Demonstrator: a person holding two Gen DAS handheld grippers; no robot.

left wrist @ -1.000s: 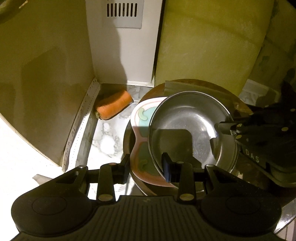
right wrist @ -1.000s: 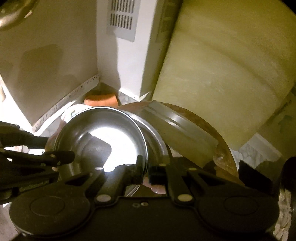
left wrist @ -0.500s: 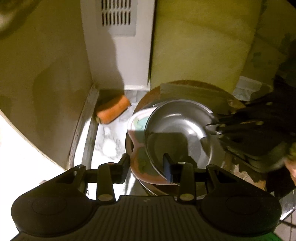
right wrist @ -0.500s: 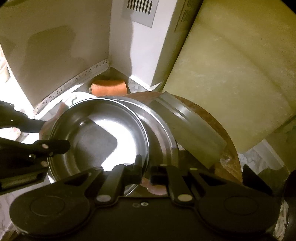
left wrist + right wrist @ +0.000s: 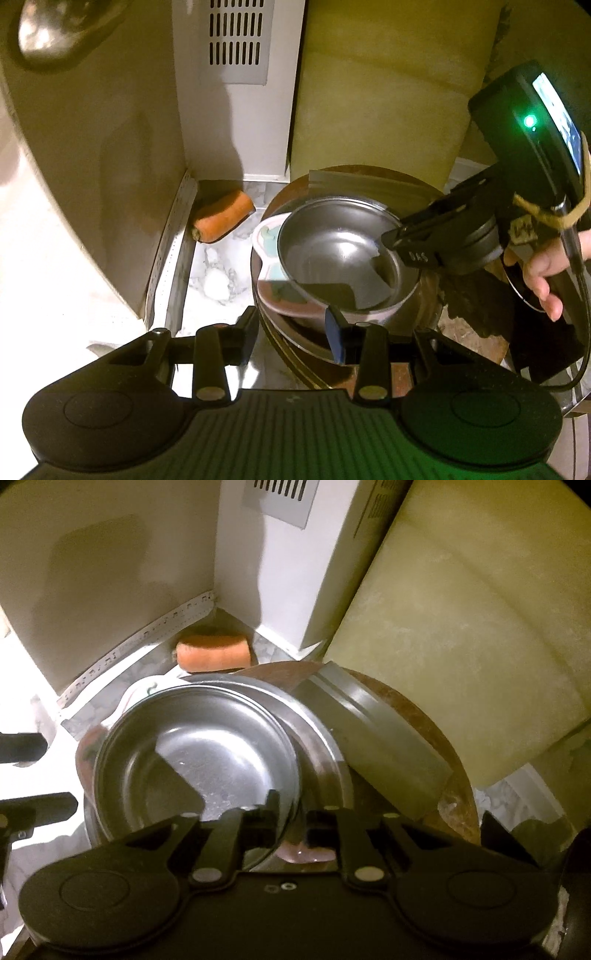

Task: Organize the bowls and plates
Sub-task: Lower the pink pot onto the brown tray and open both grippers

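Right gripper [image 5: 291, 814] jaws seemingly pinching steel bowl [image 5: 341, 258] rim; left gripper [image 5: 291, 334] jaws wide, empty.

1. A home kitchen corner: a marble-patterned counter [image 5: 218, 273] meets plain cream walls.
2. A white appliance with a slotted vent panel [image 5: 236, 37] stands in the corner.
3. A carrot piece [image 5: 223, 218] lies on the counter by a metal ruler [image 5: 136, 646] set along the wall.
4. Steel bowls [image 5: 207, 753], a pastel dish [image 5: 267, 236] and a round wooden board [image 5: 454, 775] are piled together, ordinary household tableware.
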